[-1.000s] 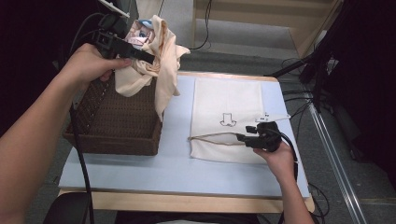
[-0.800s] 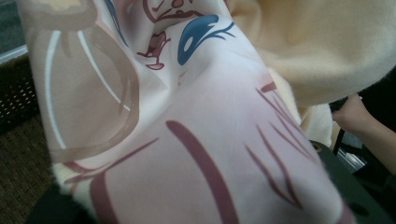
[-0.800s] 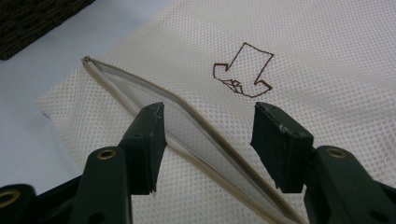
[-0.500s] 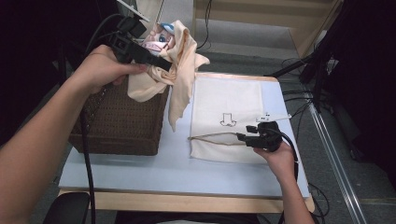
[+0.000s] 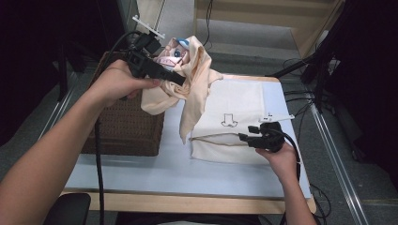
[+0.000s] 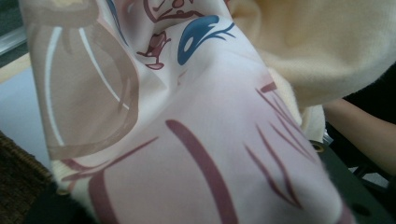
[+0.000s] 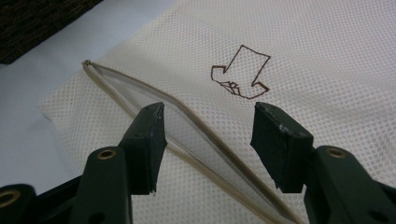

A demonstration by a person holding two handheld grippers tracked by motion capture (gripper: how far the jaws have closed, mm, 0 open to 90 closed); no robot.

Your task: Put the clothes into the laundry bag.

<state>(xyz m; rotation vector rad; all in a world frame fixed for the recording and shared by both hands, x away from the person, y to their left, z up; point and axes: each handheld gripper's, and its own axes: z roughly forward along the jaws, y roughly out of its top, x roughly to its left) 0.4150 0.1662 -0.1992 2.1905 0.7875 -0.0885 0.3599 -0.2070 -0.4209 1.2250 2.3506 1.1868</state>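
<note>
**Printed cloth carried from wicker basket toward mesh bag**

Since the earlier frames, the printed cream cloth [image 5: 187, 77] has been lifted higher and carried rightward, clear of the wicker basket [image 5: 124, 126]. It is held bunched in the left gripper [image 5: 176, 80], whose jaws are closed on it; in the left gripper view the fabric [image 6: 196, 140] is pressed close against the camera. One corner is hung down just above the near-left part of the mesh laundry bag [image 5: 232, 117].

The right gripper [image 5: 244, 137] is held with jaws parted, astride the bag's zip opening [image 7: 187, 126], gripping nothing.

Step judged in hand: transfer of cloth to bag. Next move judged to require the zip edge to be pinched and raised, so that the cloth can be fed in.
</note>
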